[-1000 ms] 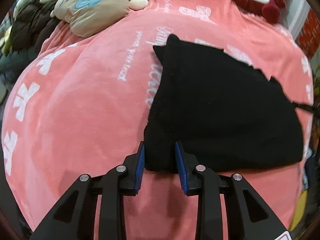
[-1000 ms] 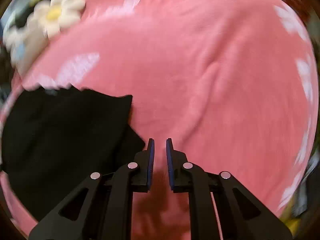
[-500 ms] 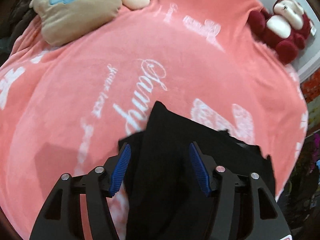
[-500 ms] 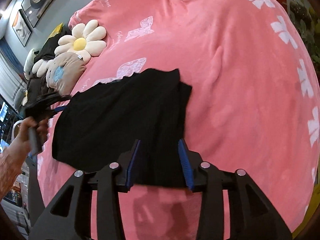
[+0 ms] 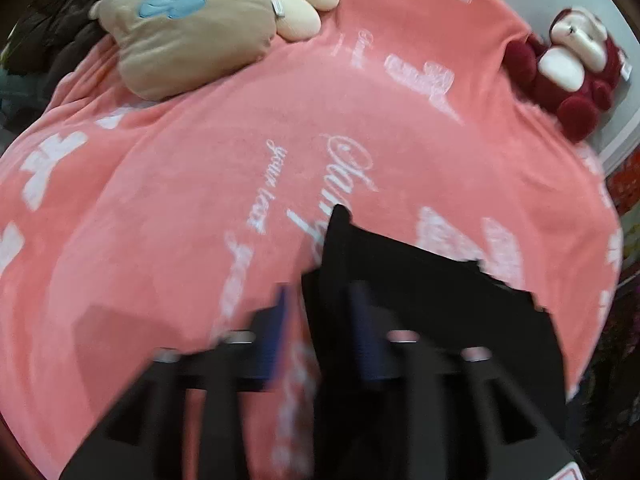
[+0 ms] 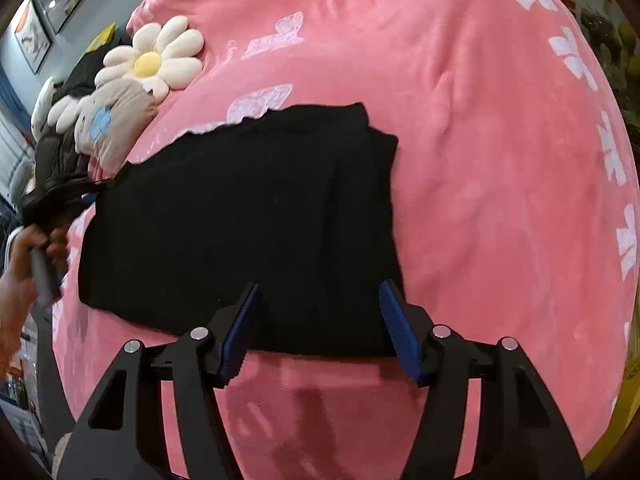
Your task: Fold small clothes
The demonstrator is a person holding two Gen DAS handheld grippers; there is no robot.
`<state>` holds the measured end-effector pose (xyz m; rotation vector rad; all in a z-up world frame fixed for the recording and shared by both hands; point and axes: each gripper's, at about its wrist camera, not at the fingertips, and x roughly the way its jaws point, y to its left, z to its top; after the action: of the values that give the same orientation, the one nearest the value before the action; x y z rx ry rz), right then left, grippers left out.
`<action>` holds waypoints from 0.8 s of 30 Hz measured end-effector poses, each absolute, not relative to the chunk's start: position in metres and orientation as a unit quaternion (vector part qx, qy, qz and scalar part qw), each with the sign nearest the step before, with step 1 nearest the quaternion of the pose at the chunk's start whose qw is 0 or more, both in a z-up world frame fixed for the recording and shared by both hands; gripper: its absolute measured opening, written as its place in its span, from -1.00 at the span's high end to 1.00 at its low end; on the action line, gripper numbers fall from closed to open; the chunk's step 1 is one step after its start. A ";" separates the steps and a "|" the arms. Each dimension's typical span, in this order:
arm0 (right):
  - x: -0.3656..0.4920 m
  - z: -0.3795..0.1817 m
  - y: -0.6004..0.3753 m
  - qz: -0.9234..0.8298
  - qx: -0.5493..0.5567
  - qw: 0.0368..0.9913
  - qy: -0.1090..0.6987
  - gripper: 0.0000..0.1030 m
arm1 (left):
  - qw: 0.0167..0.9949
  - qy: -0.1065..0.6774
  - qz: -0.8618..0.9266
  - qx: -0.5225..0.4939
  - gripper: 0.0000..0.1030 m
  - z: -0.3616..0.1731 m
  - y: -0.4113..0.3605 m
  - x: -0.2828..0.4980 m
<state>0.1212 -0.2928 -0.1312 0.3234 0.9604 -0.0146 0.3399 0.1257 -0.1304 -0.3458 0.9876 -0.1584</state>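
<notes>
A black garment [image 6: 240,216] lies folded flat on the pink blanket [image 6: 500,184]. My right gripper [image 6: 318,300] hangs just over its near edge. Its jaws are opening wide, with cloth under the gap and neither pad pressing on it. In the left wrist view the garment [image 5: 420,300] fills the lower right. My left gripper [image 5: 322,328] is blurred and its jaws are opening. The cloth's left edge sits between them, with blanket showing beside the left pad. In the right wrist view the left gripper [image 6: 90,194], held by a hand [image 6: 24,264], is at the garment's far left corner.
A tan cushion with a blue patch [image 5: 188,28] and a daisy cushion [image 6: 150,60] lie at the blanket's far left by dark bedding. A red and white plush toy [image 5: 568,68] sits at the far right corner. White lettering [image 5: 352,176] marks the blanket's middle.
My right gripper went from nearly shut over bare blanket to wide open at the garment's near edge. My left gripper let go of the garment's corner and moved across to its left edge.
</notes>
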 end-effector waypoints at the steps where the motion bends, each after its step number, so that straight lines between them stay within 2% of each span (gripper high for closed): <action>1: 0.122 -0.132 -0.299 -0.008 0.170 0.872 0.460 -0.14 | 0.869 0.459 -0.089 -0.164 -0.08 -0.121 0.128 0.324; 2: 0.123 -0.136 -0.303 -0.006 0.183 0.868 0.463 -0.14 | 0.872 0.455 -0.090 -0.153 -0.24 -0.117 0.128 0.315; 3: 0.126 -0.143 -0.307 -0.005 0.193 0.862 0.468 0.01 | 0.872 0.460 -0.093 -0.135 -0.26 -0.116 0.126 0.299; 4: 0.129 -0.151 -0.309 -0.003 0.198 0.855 0.480 0.23 | 0.867 0.469 -0.104 -0.128 -0.26 -0.118 0.123 0.288; 5: 0.130 -0.153 -0.311 -0.006 0.200 0.850 0.487 0.76 | 0.861 0.481 -0.110 -0.124 -0.25 -0.124 0.123 0.275; 6: 0.128 -0.152 -0.314 -0.014 0.203 0.851 0.484 0.89 | 0.854 0.494 -0.111 -0.122 -0.23 -0.130 0.123 0.264; 9: 0.126 -0.172 -0.318 -0.045 0.152 0.843 0.514 0.85 | 0.836 0.523 -0.100 -0.131 -0.23 -0.153 0.126 0.232; 12: 0.116 -0.160 -0.323 -0.045 0.185 0.846 0.497 0.78 | 0.832 0.528 -0.080 -0.149 -0.23 -0.163 0.135 0.216; 16: 0.090 -0.119 -0.309 -0.040 0.193 0.870 0.452 0.74 | 0.823 0.517 -0.071 -0.225 -0.36 -0.164 0.147 0.210; 17: 0.083 -0.114 -0.304 -0.034 0.199 0.871 0.447 0.74 | 0.816 0.516 -0.065 -0.253 -0.45 -0.169 0.150 0.210; 19: 0.069 -0.109 -0.292 -0.023 0.203 0.873 0.443 0.73 | 0.807 0.507 -0.053 -0.298 -0.47 -0.175 0.155 0.209; 21: 0.058 -0.105 -0.278 -0.022 0.182 0.876 0.447 0.72 | 0.804 0.487 -0.045 -0.337 -0.58 -0.176 0.158 0.208; 24: 0.041 -0.106 -0.259 -0.013 0.165 0.876 0.454 0.72 | 0.797 0.468 -0.029 -0.380 -0.60 -0.179 0.162 0.206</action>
<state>0.0412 -0.2590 -0.1058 0.3438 0.9478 -0.0277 0.2057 0.1618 -0.1787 -0.8165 1.0045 -0.0621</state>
